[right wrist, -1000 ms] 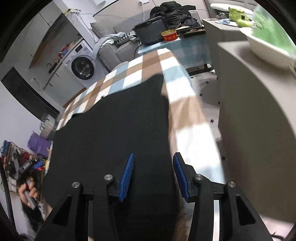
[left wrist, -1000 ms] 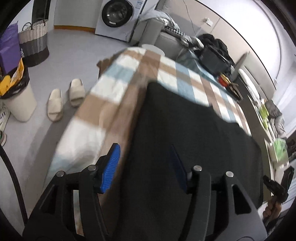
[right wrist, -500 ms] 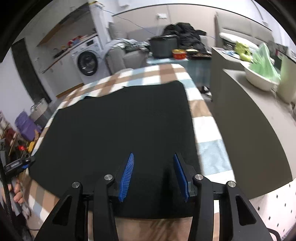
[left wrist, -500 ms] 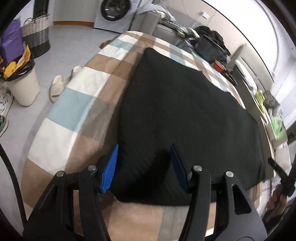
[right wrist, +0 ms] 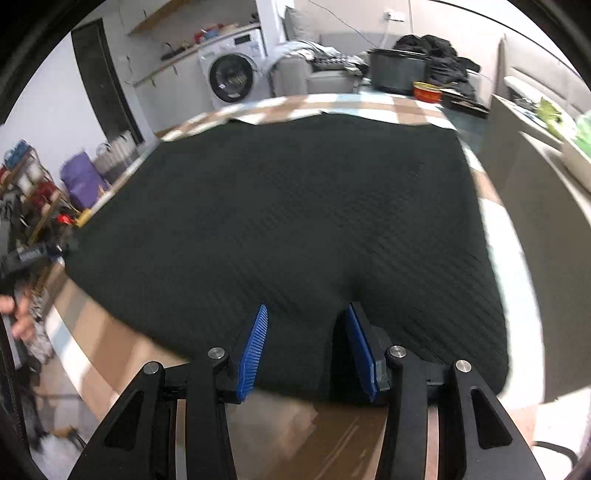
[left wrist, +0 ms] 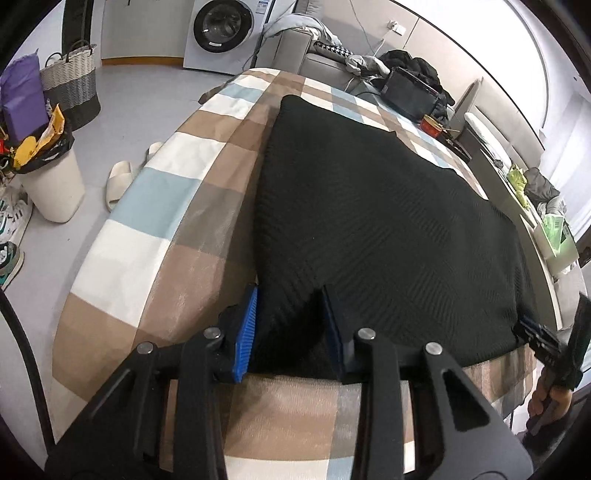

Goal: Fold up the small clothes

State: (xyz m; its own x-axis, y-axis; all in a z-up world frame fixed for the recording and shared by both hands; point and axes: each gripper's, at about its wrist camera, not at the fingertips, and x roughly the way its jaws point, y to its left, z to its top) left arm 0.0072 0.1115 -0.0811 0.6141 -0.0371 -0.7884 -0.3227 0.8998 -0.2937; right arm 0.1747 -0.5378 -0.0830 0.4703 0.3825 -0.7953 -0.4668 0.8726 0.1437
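A black knit garment (left wrist: 369, 206) lies spread flat on a table with a brown, white and blue checked cloth (left wrist: 166, 221). My left gripper (left wrist: 290, 306) sits at the garment's near left corner, jaws apart, with the cloth edge between the blue pads. My right gripper (right wrist: 304, 325) sits at the near right corner of the same garment (right wrist: 288, 206), jaws apart with fabric between them. The right gripper also shows at the far right of the left wrist view (left wrist: 532, 332).
A white bin (left wrist: 51, 184), slippers (left wrist: 120, 181) and a woven basket (left wrist: 72, 86) stand on the floor left of the table. A washing machine (left wrist: 221, 33) and sofa are behind. A grey cabinet (right wrist: 535, 192) stands close on the right.
The garment has come down from being held up and now lies flat on the table. Both grippers have dropped to its near edge.
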